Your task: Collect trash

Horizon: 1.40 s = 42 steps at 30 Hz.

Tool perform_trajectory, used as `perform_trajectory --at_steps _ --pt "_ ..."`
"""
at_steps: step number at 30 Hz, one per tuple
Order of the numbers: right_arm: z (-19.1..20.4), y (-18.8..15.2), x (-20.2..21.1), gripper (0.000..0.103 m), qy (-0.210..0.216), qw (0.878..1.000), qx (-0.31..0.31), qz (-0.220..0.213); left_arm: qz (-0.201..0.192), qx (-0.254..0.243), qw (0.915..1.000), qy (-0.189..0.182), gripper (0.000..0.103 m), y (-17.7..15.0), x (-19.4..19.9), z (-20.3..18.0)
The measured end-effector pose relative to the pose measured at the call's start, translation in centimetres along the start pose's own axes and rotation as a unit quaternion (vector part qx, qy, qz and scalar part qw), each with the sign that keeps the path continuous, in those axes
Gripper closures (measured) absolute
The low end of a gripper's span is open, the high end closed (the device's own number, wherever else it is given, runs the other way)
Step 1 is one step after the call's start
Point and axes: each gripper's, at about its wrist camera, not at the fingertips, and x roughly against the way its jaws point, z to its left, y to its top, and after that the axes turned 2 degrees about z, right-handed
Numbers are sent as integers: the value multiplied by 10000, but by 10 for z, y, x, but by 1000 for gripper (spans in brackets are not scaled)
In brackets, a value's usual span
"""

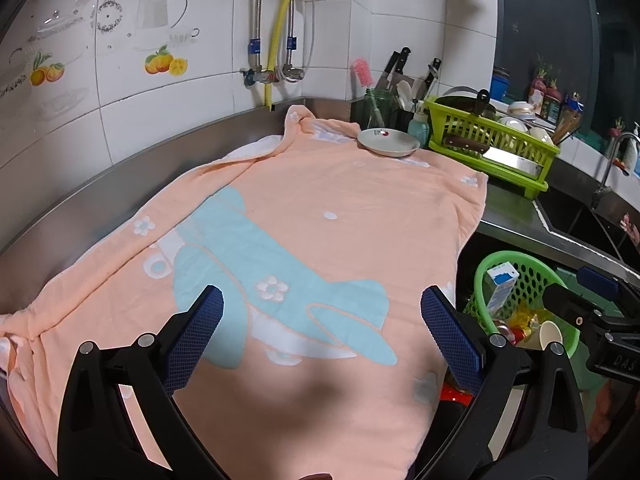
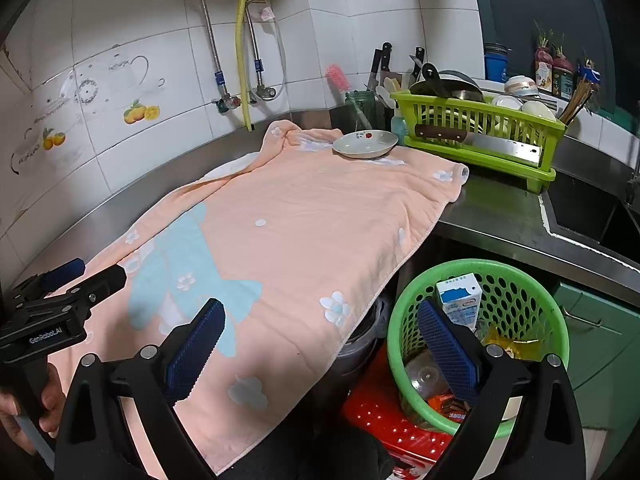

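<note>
A green perforated waste basket [image 2: 520, 276] stands below the counter's right front edge and holds a blue-and-white milk carton [image 2: 460, 300], a yellow wrapper [image 2: 512, 346], a clear plastic bottle [image 2: 424, 380] and other scraps. In the left wrist view the same basket [image 1: 508, 258] shows the carton [image 1: 500, 286] and a paper cup [image 1: 551, 334]. My right gripper [image 2: 320, 344] is open and empty, its right finger above the basket's rim. My left gripper [image 1: 322, 328] hangs open and empty over a peach towel [image 1: 320, 208] spread on the steel counter. No loose trash shows on the towel.
A white dish [image 2: 365, 144] sits at the towel's far end. A lime dish rack [image 2: 480, 136] with a cleaver [image 2: 488, 142], bowls and a pan stands behind it. Knives and a bottle brush stand at the tiled wall. A sink [image 2: 592, 216] lies right; a red crate [image 2: 384, 428] sits below.
</note>
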Motion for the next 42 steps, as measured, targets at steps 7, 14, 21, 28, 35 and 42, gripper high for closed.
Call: perform_trajectory --at_steps 7,14,21,28,35,42 --pt "-5 1 -1 9 -15 10000 -45 4 11 -41 10000 56 5 -1 0 3" --pt "-10 1 -1 9 -16 10000 -56 -2 26 -60 10000 74 5 -2 -1 3" --pt "-10 1 -1 9 -27 10000 -58 -11 56 -68 9999 75 5 -4 -1 2" --pt "-11 1 -1 9 -22 10000 -55 0 107 -71 9999 100 5 -6 -4 3" --pt "-9 3 -3 9 -5 10000 -41 20 121 -84 9998 97 5 -6 -4 4" --pt "-8 2 -4 8 -5 10000 -51 37 135 -101 9998 101 5 -7 -5 2"
